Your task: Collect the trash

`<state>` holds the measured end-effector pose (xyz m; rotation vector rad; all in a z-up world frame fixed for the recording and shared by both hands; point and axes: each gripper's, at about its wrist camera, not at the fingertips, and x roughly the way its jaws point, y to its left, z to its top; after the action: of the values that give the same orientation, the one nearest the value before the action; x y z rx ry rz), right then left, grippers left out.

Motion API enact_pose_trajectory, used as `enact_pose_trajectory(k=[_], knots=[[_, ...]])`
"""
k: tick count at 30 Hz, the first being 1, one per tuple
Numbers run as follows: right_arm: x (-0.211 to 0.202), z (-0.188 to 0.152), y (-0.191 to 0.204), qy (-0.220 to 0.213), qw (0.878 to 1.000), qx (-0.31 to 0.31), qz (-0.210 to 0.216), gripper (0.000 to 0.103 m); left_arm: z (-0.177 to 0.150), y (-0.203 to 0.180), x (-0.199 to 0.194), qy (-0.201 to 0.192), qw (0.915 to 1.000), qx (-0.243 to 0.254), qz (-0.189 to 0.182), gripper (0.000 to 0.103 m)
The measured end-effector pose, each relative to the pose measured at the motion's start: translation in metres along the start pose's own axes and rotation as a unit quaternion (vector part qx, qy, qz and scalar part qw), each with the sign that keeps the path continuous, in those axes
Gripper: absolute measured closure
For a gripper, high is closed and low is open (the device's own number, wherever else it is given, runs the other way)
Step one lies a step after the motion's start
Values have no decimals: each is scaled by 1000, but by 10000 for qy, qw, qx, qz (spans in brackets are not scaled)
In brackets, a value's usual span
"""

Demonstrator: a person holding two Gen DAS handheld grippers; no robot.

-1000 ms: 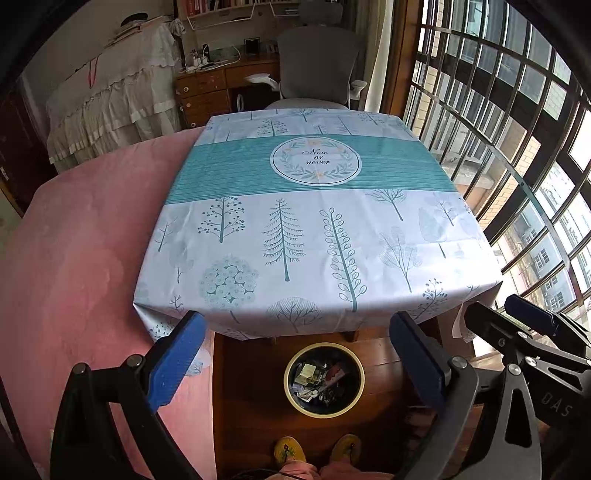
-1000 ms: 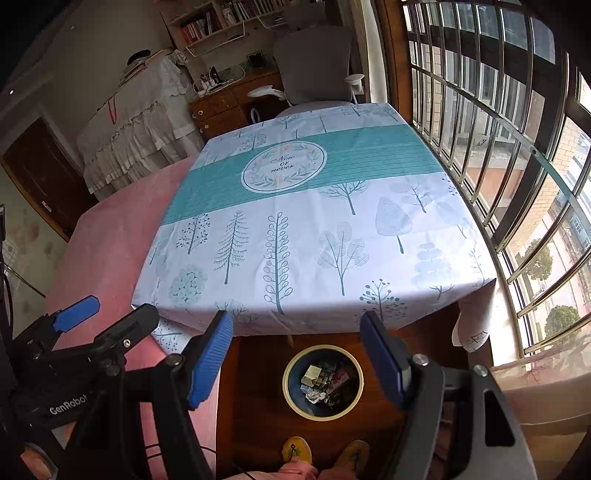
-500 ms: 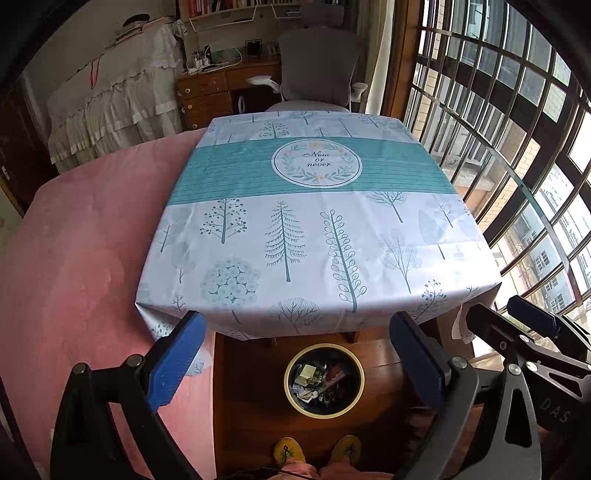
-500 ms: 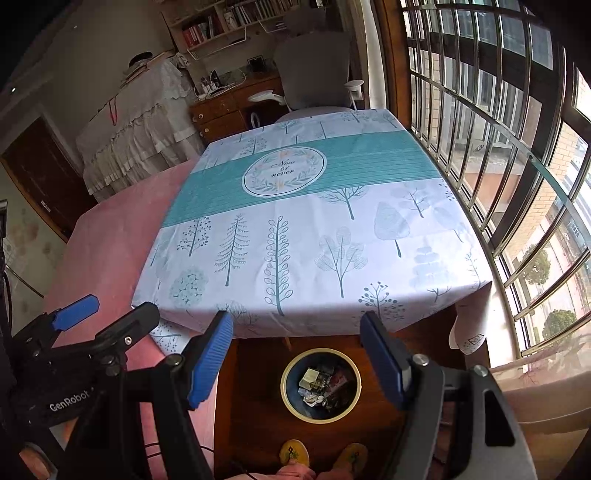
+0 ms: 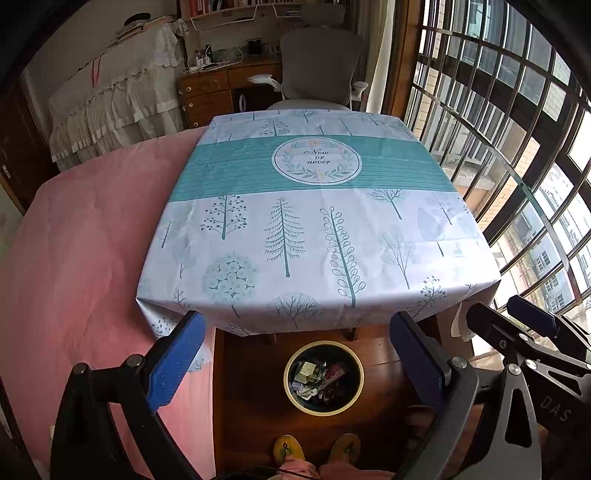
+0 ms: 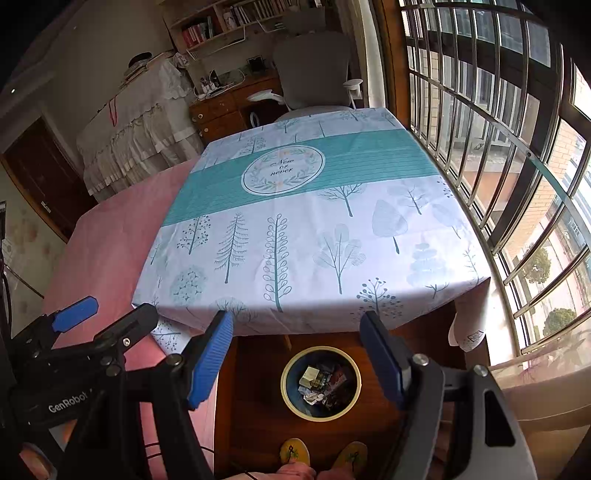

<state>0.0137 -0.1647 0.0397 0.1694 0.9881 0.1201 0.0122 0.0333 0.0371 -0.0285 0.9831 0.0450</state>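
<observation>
Claws (image 5: 295, 354) (image 6: 297, 349) (both spread) above bin (image 5: 354, 354)

Home bedroom-study, pink bed (image 5: 74, 258), bookshelf (image 6: 229, 22), desk (image 5: 221, 88)

The worktop (image 5: 317, 236) shows only its flat printed cloth, open to a pass from 6 o'clock. At 3 o'clock the barred window (image 5: 517, 147) stands close along its edge; at 9 o'clock the pink bed (image 5: 85, 240) butts against it. At 12 o'clock a grey chair (image 5: 319, 70) blocks the far side. Below the near edge, the bin (image 5: 323, 376) sits on open wood floor (image 5: 251, 387), with slippered feet (image 5: 317, 448) just at 6 o'clock.
</observation>
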Motion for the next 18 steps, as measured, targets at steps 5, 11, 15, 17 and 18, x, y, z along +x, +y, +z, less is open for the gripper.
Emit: enact_pose_trajectory(k=[5,11,15,17,18], knots=[[-1,-2,1,11,10000,1,2,31,-3,0,-1,54,10000,-67,20,4],[-1,-3,1,11,10000,12,-5,31,-4,-2,0,121,9999,-89,23,4],[-1,-3,1,10,10000,18,-3,31,-5,-3,0,134,9999,-67,11,4],[-1,-2,0,13,10000,16,-1,31,-4,-3,1,148,9999,-53,20,4],[-1,-3,0,20,10000,23,-2,31,-5,-3,2,157,9999,-51,19,4]])
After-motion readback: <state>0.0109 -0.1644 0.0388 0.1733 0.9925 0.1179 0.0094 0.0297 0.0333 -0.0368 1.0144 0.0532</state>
